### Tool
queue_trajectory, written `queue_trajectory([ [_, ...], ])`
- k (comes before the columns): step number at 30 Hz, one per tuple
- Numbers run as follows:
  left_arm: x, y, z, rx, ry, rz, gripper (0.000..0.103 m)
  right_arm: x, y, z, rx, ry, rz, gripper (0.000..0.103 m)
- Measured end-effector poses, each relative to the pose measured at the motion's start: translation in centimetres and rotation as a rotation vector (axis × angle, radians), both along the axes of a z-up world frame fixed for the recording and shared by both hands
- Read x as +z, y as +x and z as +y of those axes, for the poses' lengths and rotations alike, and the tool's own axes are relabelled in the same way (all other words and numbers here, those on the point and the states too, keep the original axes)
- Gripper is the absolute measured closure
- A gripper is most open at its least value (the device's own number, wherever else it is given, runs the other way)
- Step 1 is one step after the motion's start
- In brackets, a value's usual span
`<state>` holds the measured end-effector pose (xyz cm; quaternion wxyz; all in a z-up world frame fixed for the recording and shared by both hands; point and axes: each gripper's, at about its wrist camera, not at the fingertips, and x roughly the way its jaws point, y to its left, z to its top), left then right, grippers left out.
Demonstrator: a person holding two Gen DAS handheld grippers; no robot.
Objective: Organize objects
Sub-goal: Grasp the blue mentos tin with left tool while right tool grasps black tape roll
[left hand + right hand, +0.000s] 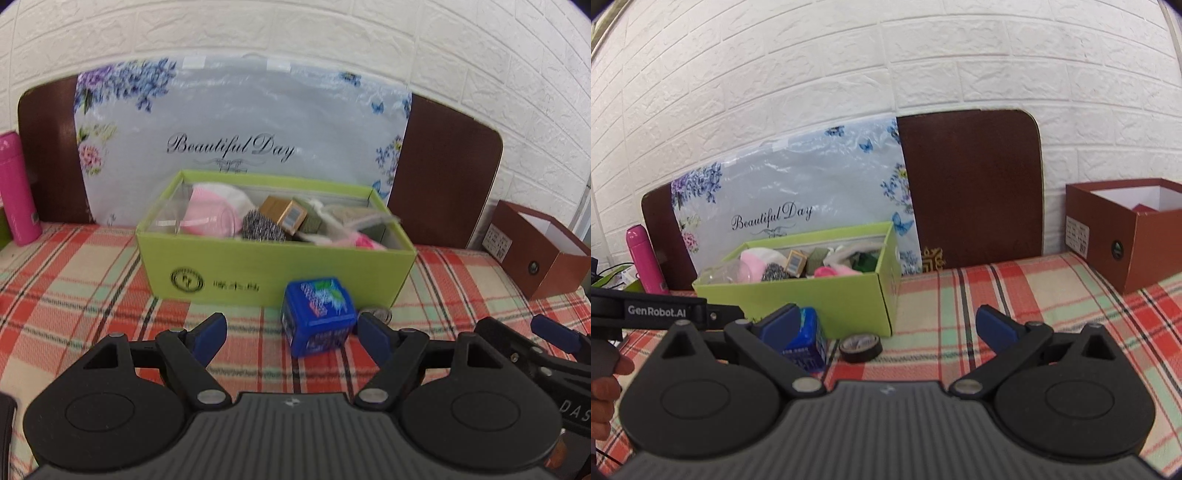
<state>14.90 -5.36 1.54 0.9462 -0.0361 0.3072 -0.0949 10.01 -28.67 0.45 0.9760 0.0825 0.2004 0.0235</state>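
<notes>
Tabletop (92,280): plaid cloth, white brick wall behind.
Left tongs (291,328): apart, blue box (317,317) between them, untouched.
Right tongs (886,325): wide apart, empty; tape roll (860,347) just ahead.

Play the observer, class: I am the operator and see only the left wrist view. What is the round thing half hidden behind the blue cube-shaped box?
Observer: The right wrist view shows a black roll of tape, lying flat on the plaid cloth beside the blue cube-shaped box.
Operator: Does the right gripper hold anything?
Observer: No; the right gripper is open, nothing between its fingers.
Operator: Is the reddish-brown cardboard box empty?
Observer: No; something red shows inside it, too little to identify.
</notes>
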Motion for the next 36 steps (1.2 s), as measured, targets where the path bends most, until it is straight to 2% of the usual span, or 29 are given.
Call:
queue_trajectory([
  [8, -3.2, -0.3, 0.3, 0.014, -0.002, 0.089, 0.022, -3.2, -1.6, 0.8, 0.008, -0.045, 0.09, 0.0],
  [12, -3.4, 0.9, -0.2, 0.025, -0.068, 0.089, 0.022, -4.6, -2.2, 1.4, 0.017, -0.083, 0.129, 0.0],
  [16, -3.4, 3.2, -1.9, 0.025, -0.12, 0.067, 0.022, -4.9, -2.4, 1.5, 0.02, -0.079, 0.141, 0.0],
  [21, -4.4, 6.1, -4.3, 0.005, -0.054, 0.053, 0.022, -4.8, -2.5, 1.4, 0.022, -0.079, 0.141, 0.0],
  [22, -4.6, 6.5, -4.3, -0.008, -0.046, 0.053, 0.029, -4.8, -2.5, 1.5, 0.026, -0.08, 0.14, 0.0],
  [23, -4.8, 6.7, -4.1, -0.013, -0.037, 0.05, 0.04, -4.9, -2.5, 1.5, 0.031, -0.085, 0.138, 0.0],
  [25, -4.9, 6.6, -3.2, -0.051, -0.045, 0.053, 0.04, -4.8, -2.3, 1.6, 0.04, -0.101, 0.132, 0.0],
  [27, -4.6, 6.1, -2.0, -0.066, -0.048, 0.058, 0.041, -4.9, -1.6, 1.9, 0.062, -0.126, 0.13, 0.004],
  [32, -4.6, 4.3, 0.5, -0.104, -0.015, 0.053, 0.041, -5.6, 2.2, 3.0, 0.129, -0.192, 0.156, 0.024],
  [36, -4.6, 3.3, 2.1, -0.116, -0.02, 0.059, 0.041, -6.2, 6.0, 4.2, 0.177, -0.213, 0.179, 0.031],
])
